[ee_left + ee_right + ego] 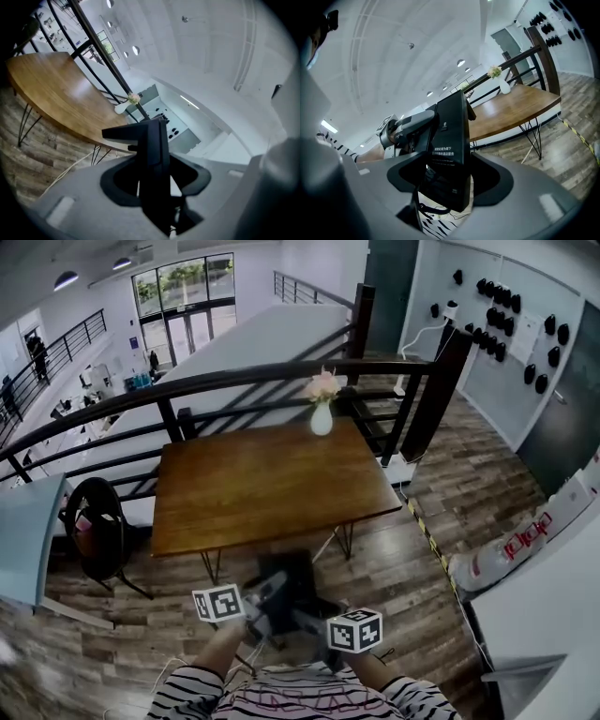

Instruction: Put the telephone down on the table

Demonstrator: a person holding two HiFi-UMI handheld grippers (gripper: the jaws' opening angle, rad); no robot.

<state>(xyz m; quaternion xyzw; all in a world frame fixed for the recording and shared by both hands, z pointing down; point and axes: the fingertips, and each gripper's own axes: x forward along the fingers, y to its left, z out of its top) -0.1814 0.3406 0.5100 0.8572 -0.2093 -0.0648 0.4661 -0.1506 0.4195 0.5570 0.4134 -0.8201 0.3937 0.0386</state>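
The black telephone (289,577) hangs in the air over the wood floor, just short of the near edge of the brown wooden table (262,484). My left gripper (266,600) is shut on its left side and my right gripper (311,619) on its right side. The left gripper view shows the telephone (157,164) edge-on between the jaws of the left gripper (154,180), with the table (51,96) beyond it. In the right gripper view the right gripper (445,185) holds the telephone (449,140) with its printed underside showing. The left gripper (405,131) sits behind it.
A white vase of flowers (322,416) stands at the table's far edge, against a black railing (234,381). A black chair with a bag (94,526) stands left of the table. A white counter (553,615) runs along the right. Yellow-black tape (427,531) marks the floor.
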